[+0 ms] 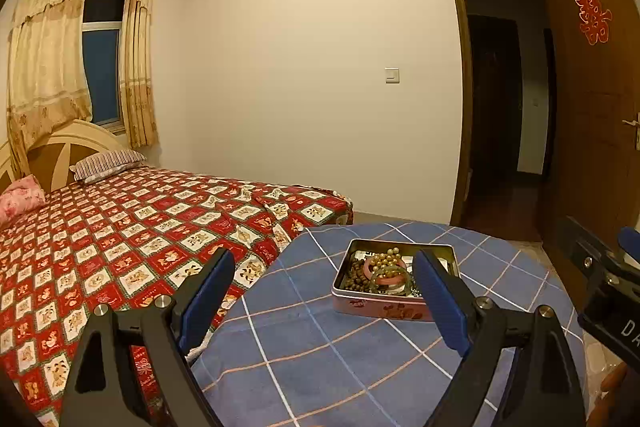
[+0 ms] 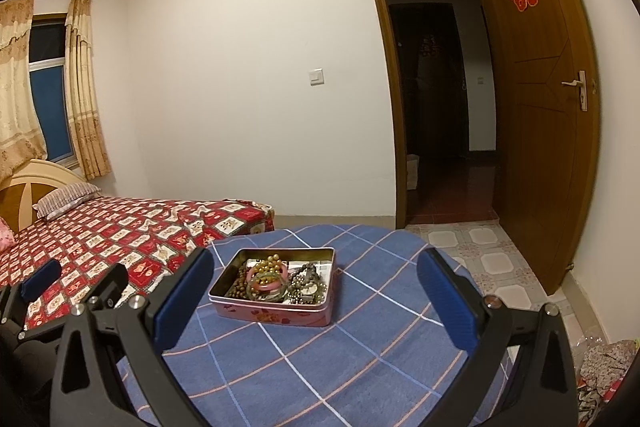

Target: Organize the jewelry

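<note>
Resting on the round table draped in a blue cloth with white and orange grid lines point(image 2: 280, 367), the open rectangular pink metal tin with a floral side point(image 2: 276, 313) holds the jewelry in one tangled pile. Contents visible from my right wrist view: a pink bangle point(image 2: 267, 273) lying over a translucent green bangle point(image 2: 256, 291), a strand of large gold-coloured beads point(image 2: 269, 260) toward the far wall, a string of small brown beads point(image 2: 237, 286) along the left wall, and a fine metallic bead chain point(image 2: 302, 285) on the right side. All pieces lie inside the tin; the cloth around it carries nothing else.

My right claw point(image 2: 316, 297) hovers over the near part of the table, short of the tin, its blue-padded fingers point(image 2: 446, 303) spread wide and gripping nothing. My left claw point(image 1: 324, 297) is likewise spread wide and empty; in its view the tin point(image 1: 380, 307) sits just behind the right-hand pad.

Beyond the table's left edge stands a bed with a red patterned cover point(image 2: 120, 235). A brown wooden door point(image 2: 536, 107) hangs open at the right.
</note>
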